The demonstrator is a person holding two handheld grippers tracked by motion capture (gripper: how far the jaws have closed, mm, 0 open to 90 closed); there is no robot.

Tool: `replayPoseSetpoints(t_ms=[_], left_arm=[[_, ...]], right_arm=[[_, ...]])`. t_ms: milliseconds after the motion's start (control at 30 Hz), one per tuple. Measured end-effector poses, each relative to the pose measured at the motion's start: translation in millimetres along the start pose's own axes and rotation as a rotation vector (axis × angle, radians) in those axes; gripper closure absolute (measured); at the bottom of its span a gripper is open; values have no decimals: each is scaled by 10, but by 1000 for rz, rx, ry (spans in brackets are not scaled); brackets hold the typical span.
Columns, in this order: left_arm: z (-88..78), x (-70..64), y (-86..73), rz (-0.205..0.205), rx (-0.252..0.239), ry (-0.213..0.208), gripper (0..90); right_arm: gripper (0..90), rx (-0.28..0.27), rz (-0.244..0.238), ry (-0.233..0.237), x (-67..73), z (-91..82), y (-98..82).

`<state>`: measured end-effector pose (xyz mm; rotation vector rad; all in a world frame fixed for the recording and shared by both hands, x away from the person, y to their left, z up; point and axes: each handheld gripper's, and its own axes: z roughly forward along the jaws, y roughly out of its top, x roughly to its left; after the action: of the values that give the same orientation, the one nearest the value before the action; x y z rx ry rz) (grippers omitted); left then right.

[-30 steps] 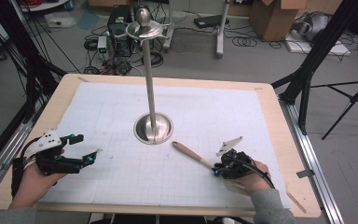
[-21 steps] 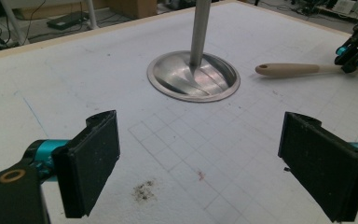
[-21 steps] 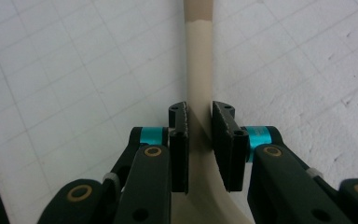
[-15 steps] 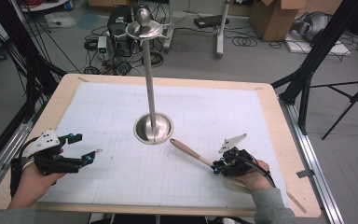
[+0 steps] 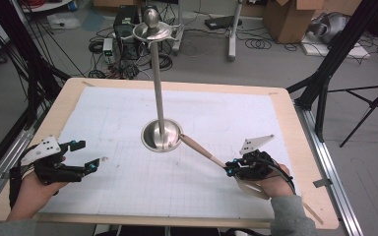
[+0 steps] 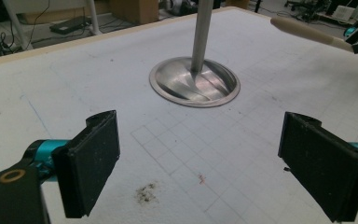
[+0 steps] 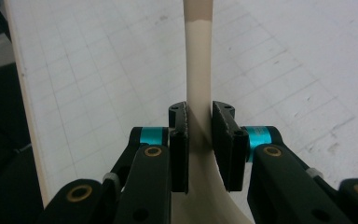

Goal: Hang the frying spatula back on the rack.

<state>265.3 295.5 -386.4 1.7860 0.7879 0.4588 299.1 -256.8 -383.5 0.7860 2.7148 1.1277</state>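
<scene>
Right gripper clamped on cream utensil handle; handle running straight ahead between jaws, raised above white gridded mat.

The wooden surface, covered by a white gridded sheet, serves as the landmark. Beyond its far edge, a grey floor carries tangled black cables and cardboard boxes. To its right stands a black tripod. Left of it, dark frame struts rise, possibly shelving.
</scene>
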Motion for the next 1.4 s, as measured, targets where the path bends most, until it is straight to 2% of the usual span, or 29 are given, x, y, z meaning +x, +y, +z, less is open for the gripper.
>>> replayPoseSetpoints(t_ms=[200,400,667,933,1400], left_arm=[[15,-6,-5,2,3,-5,130],[49,-26,21,-8,-12,-26,130],[56,-15,7,-6,-3,-21,130],[48,-26,15,-10,-12,-28,130],[10,-20,-16,-15,-5,-18,130]], right_arm=[[774,-67,16,10,-28,-114,30],[774,-116,-1,23,-36,-218,85],[774,-186,-1,49,-71,-408,141],[774,-218,-18,33,-68,-578,269],[774,-285,-72,7,0,-828,617]])
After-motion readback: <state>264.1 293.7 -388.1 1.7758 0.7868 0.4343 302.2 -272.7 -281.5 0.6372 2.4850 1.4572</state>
